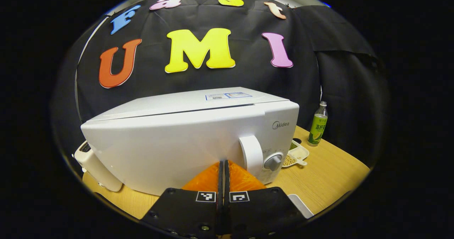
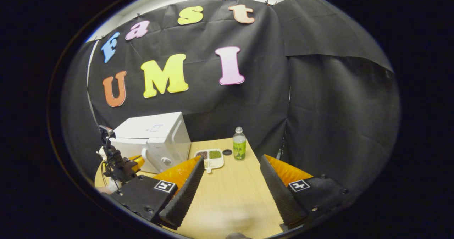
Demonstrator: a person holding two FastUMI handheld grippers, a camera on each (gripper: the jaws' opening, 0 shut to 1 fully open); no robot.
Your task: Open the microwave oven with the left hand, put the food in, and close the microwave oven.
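In the left gripper view the microwave [image 1: 191,139] stands on the wooden table [image 1: 330,175], door closed, its front taking up most of the middle; bare tabletop shows at 4 o'clock, running out to the table's right edge near the black cloth wall. The left gripper [image 1: 224,168] sits at 6 o'clock with its jaws pressed together on nothing, tips just short of the door, and the door handle [image 1: 252,155] lies just to the 1 o'clock side of them, with the round knob [image 1: 273,162] beside it. A white toaster-like box [image 1: 95,168] pokes out at the microwave's 8 o'clock corner. The food tray [image 1: 296,154] lies at 3 o'clock past the knob, a green bottle [image 1: 318,125] farther back. In the right gripper view the right gripper [image 2: 232,171] has its jaws spread wide over open tabletop; the food tray [image 2: 211,158] lies at 11 o'clock beyond the tips, apart from them, the bottle [image 2: 239,144] at 12 o'clock, the microwave [image 2: 152,139] at 10 o'clock.
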